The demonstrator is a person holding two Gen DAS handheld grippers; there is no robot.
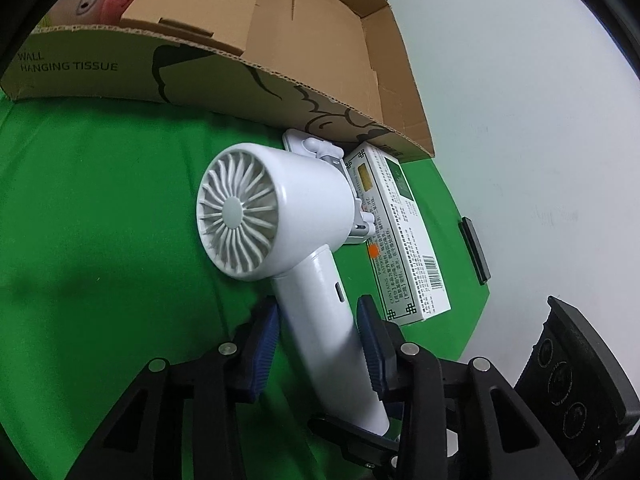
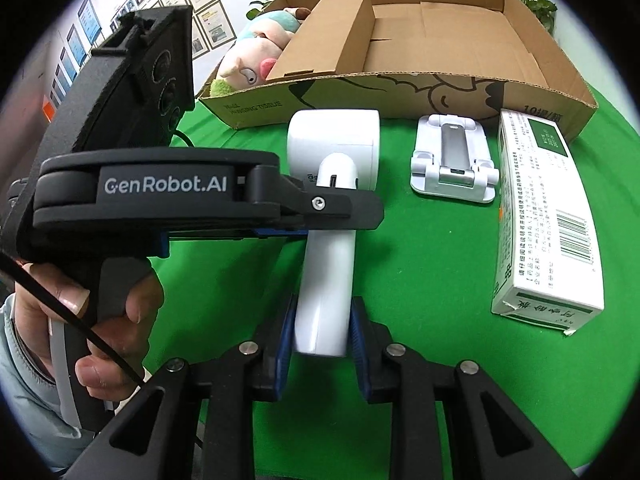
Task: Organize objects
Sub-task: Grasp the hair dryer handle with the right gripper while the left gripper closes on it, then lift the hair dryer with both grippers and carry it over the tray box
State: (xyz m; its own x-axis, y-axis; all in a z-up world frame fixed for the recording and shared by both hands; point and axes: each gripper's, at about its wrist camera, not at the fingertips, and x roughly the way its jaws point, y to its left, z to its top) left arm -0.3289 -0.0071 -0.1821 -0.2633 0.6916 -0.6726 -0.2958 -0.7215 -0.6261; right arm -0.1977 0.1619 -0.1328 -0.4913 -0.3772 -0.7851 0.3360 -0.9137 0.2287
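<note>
Both claws pinch the handle of the white fan (image 1: 276,216), the right claw (image 2: 320,332) at its end and the left claw (image 1: 318,336) higher up, just over the green table (image 2: 420,264) near the cardboard box (image 2: 532,60).

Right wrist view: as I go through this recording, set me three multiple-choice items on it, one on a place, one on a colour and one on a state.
1. Where is the plush toy?
A. on the floor
B. inside the cardboard box
C. held in a gripper

2. What colour is the cloth under the objects?
A. blue
B. green
C. red

3. How is the right gripper?
A. wide open, holding nothing
B. shut on nothing
C. shut on the handle of the handheld fan

Key:
1 B, it lies behind the box's front wall.
2 B, the cloth is bright green throughout.
3 C, both pads press the white handle.
</note>
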